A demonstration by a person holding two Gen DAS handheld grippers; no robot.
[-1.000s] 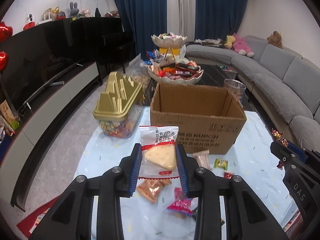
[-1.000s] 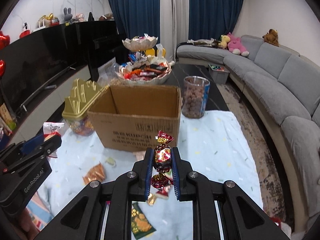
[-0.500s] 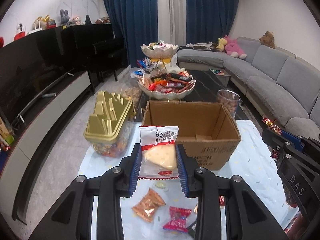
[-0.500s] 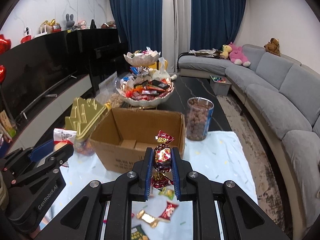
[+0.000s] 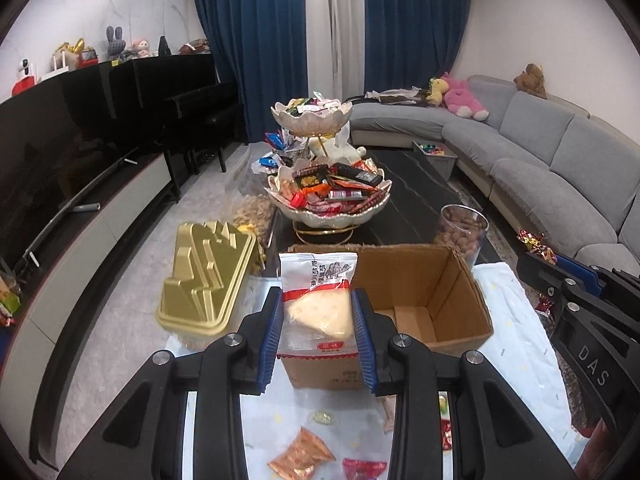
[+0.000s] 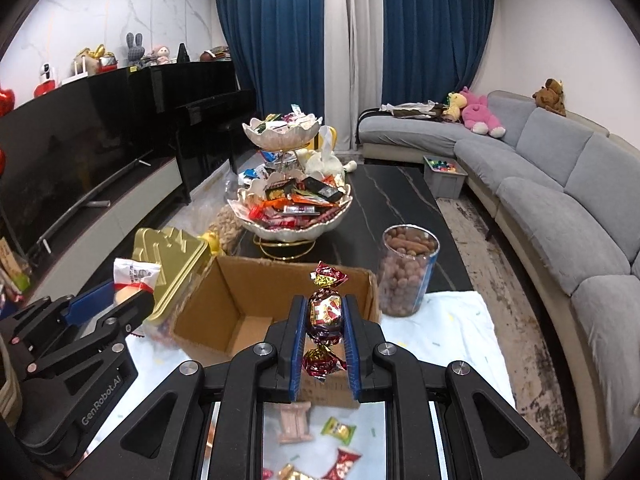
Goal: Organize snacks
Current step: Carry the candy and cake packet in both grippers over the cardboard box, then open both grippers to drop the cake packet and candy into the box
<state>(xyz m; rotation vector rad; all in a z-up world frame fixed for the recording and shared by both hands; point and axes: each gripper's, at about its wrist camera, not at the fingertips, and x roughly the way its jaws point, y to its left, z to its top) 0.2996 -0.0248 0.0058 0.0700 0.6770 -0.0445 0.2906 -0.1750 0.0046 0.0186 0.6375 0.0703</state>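
White cheese packet [image 5: 318, 300] clamped in left claw [image 5: 318, 334]; foil-wrapped candy [image 6: 325, 314] pinched in right claw [image 6: 324, 350]

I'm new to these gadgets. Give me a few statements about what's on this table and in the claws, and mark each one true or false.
1. The left claw holds a white snack packet. True.
2. The right claw is empty. False: it grips a red foil candy.
3. The cardboard box is open at the top. True.
4. The clear jar is full of green candies. False: it holds brown round snacks.
5. The gold lid sits right of the box. False: it is on the left.
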